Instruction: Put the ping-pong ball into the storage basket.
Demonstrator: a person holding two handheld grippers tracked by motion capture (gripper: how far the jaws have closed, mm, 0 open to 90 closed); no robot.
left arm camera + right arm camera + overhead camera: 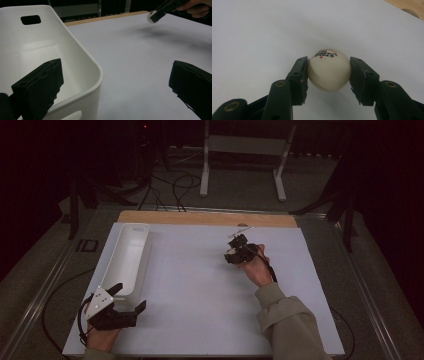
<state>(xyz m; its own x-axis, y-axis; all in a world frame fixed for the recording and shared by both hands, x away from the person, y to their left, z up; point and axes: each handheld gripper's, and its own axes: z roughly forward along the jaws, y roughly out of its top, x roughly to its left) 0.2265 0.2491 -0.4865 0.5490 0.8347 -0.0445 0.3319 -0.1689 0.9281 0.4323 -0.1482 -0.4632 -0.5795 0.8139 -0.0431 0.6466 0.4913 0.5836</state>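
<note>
Right gripper (pixel 329 75): jaws pinching the white ball (pixel 329 72) (red-and-black print on top) — table's 2 o'clock area.
Left gripper (pixel 115 87): jaws spread wide — straddling the white bin (pixel 82 60) wall, 8 o'clock.

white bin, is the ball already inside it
No, the ball sits clamped between the right hand-held gripper jaws above the white sheet, while the white bin holds nothing visible.
</note>
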